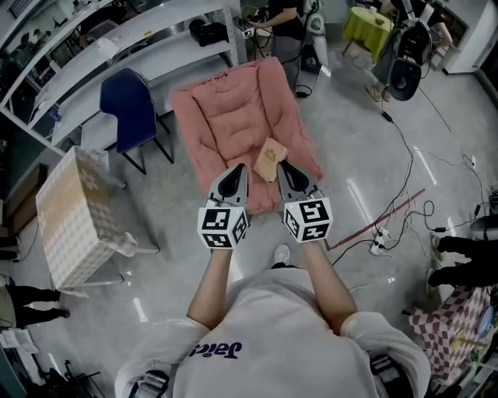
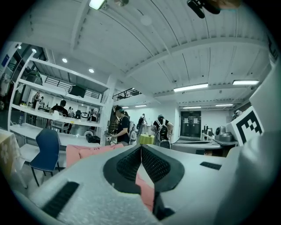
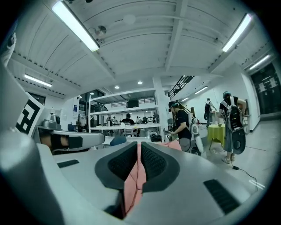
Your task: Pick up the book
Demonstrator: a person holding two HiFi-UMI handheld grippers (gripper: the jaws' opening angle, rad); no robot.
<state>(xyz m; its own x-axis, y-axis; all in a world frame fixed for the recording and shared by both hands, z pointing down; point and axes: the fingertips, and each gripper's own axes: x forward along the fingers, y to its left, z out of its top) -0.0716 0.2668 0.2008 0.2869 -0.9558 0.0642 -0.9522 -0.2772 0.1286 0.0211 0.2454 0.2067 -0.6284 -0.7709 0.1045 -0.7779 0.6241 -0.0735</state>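
Tan book just ahead of shut tongs

Lies on the pink padded chair, long axis pointing away, far end leaning right. Sits just beyond the tips, between left gripper and right gripper, nearer the right. Both clamped tight on nothing; must open before closing in, probably from the right.

Armchair: salmon pink, quilted stitching. Book: tan cover, small darker mark. Left gripper, right gripper: pale grey shells, black ribbed pads, black-and-white square markers on cubes. Side chair: dark blue. Tablecloth: beige, faint check. Lower-right cloth: red-and-white checks. Far table: yellow-green.
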